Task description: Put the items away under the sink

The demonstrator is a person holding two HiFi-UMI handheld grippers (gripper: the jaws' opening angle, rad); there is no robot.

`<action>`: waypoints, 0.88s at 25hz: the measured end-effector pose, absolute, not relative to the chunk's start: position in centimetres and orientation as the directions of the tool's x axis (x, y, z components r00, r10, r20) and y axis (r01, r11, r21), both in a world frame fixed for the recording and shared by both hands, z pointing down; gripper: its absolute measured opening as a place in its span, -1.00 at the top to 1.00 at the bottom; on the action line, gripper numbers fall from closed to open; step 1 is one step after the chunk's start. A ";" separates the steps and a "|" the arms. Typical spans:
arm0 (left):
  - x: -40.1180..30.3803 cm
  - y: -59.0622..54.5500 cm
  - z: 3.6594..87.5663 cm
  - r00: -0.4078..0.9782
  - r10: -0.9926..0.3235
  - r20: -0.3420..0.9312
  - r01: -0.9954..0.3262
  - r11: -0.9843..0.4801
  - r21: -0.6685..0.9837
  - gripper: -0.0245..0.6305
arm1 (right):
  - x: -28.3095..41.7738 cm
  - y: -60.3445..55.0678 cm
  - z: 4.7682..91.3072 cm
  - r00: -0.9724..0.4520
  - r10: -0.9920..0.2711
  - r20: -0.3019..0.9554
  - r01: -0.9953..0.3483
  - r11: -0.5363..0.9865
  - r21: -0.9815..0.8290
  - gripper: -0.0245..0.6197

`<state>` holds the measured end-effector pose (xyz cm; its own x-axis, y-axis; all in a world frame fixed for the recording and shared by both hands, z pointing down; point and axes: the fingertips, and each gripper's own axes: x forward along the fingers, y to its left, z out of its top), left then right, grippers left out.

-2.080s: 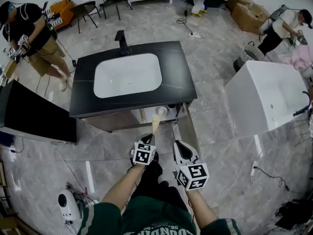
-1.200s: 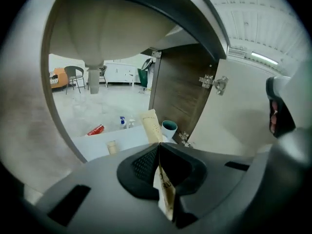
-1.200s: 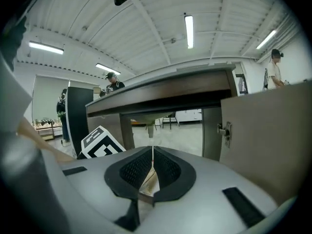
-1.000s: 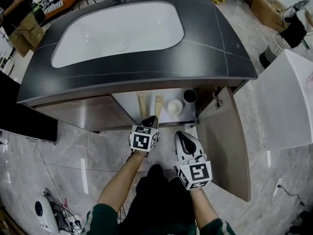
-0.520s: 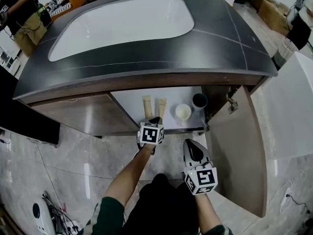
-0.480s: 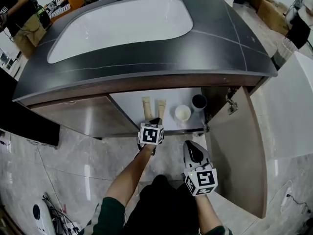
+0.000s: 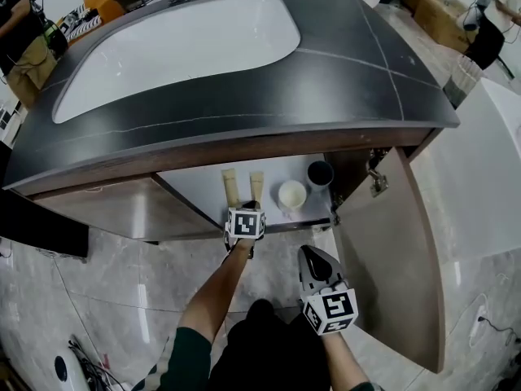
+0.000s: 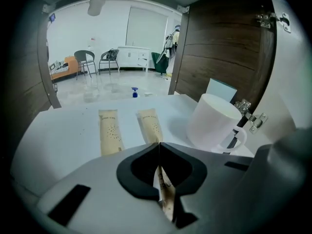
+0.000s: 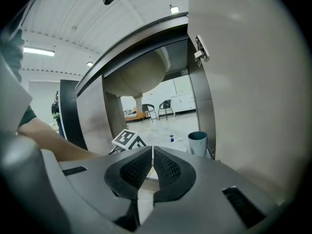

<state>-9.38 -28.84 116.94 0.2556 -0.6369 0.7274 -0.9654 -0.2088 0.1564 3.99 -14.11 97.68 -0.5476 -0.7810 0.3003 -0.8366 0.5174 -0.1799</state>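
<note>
Under the black countertop [image 7: 342,72] the cabinet shelf [image 7: 195,187] holds a beige sachet [image 7: 230,187], a white mug [image 7: 292,195] and a dark teal cup [image 7: 320,173]. My left gripper [image 7: 248,209] is at the shelf's front edge, shut on the near end of a second beige sachet [image 7: 257,185]. That sachet reaches forward low over the shelf, beside the first. In the left gripper view the held sachet [image 8: 150,125] runs out from the gripper [image 8: 159,144], with the other sachet [image 8: 109,130] on its left and the mug [image 8: 214,121] on its right. My right gripper [image 7: 313,256] hangs back near the open door, shut and empty.
The cabinet door [image 7: 403,259] stands open on the right, its hinge [image 7: 376,182] by the cup. A wooden panel [image 7: 114,210] closes the left of the cabinet. The right gripper view shows the right gripper [image 9: 152,149], the left gripper's marker cube [image 9: 127,139] and the cup [image 9: 197,143].
My left gripper has come down and forward to the shelf edge with the sachet still in it. The right gripper has sunk a little and stays behind.
</note>
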 end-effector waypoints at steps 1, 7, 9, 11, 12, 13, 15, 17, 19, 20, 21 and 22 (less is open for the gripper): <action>-9.2 -29.2 117.6 0.258 -0.635 0.728 -0.964 -0.214 0.155 0.87 | 4.1 -14.2 97.8 -0.544 -0.783 0.301 -0.839 0.514 -0.178 0.79; -9.1 -28.5 118.8 0.267 -0.610 0.746 -0.961 -0.228 0.158 0.86 | 4.8 -13.5 99.0 -0.524 -0.783 0.335 -0.851 0.494 -0.177 0.79; -8.7 -28.5 118.6 0.270 -0.612 0.743 -0.957 -0.252 0.140 0.81 | 5.0 -13.5 98.9 -0.523 -0.784 0.335 -0.852 0.497 -0.168 0.79; -8.8 -28.7 118.0 0.270 -0.629 0.729 -0.957 -0.258 0.131 0.77 | 5.1 -13.5 98.8 -0.522 -0.786 0.331 -0.852 0.497 -0.164 0.79; -8.8 -28.8 117.4 0.269 -0.642 0.718 -0.958 -0.254 0.132 0.70 | 5.2 -13.5 98.8 -0.520 -0.788 0.329 -0.853 0.497 -0.160 0.79; -9.0 -28.7 116.5 0.265 -0.658 0.704 -0.960 -0.249 0.129 0.64 | 5.3 -13.5 98.8 -0.518 -0.790 0.327 -0.854 0.496 -0.156 0.79; -9.1 -28.6 114.9 0.256 -0.695 0.671 -0.962 -0.252 0.107 0.62 | 5.4 -13.3 98.7 -0.516 -0.793 0.326 -0.856 0.495 -0.150 0.79; -9.0 -28.2 113.7 0.253 -0.735 0.630 -0.962 -0.262 0.080 0.62 | 5.4 -13.3 98.5 -0.513 -0.796 0.320 -0.858 0.492 -0.150 0.79; -8.5 -27.4 112.2 0.254 -0.768 0.588 -0.959 -0.279 0.050 0.64 | 5.4 -13.3 98.1 -0.509 -0.803 0.309 -0.860 0.487 -0.150 0.79; -8.2 -27.0 111.3 0.259 -0.779 0.571 -0.956 -0.289 0.040 0.72 | 5.4 -13.3 97.8 -0.508 -0.807 0.302 -0.861 0.486 -0.150 0.79; -7.9 -26.5 110.4 0.268 -0.787 0.556 -0.953 -0.299 0.036 0.82 | 5.3 -13.3 97.5 -0.508 -0.809 0.296 -0.861 0.486 -0.148 0.79; -7.7 -26.0 109.6 0.278 -0.791 0.544 -0.951 -0.308 0.038 0.87 | 5.2 -13.2 97.2 -0.510 -0.810 0.291 -0.860 0.489 -0.147 0.79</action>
<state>-7.73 -26.05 109.58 0.2779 -0.7915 0.5444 -0.9507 -0.3077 0.0379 5.17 -13.22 97.22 -0.5096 -0.8096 0.2912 -0.8601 0.4886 -0.1465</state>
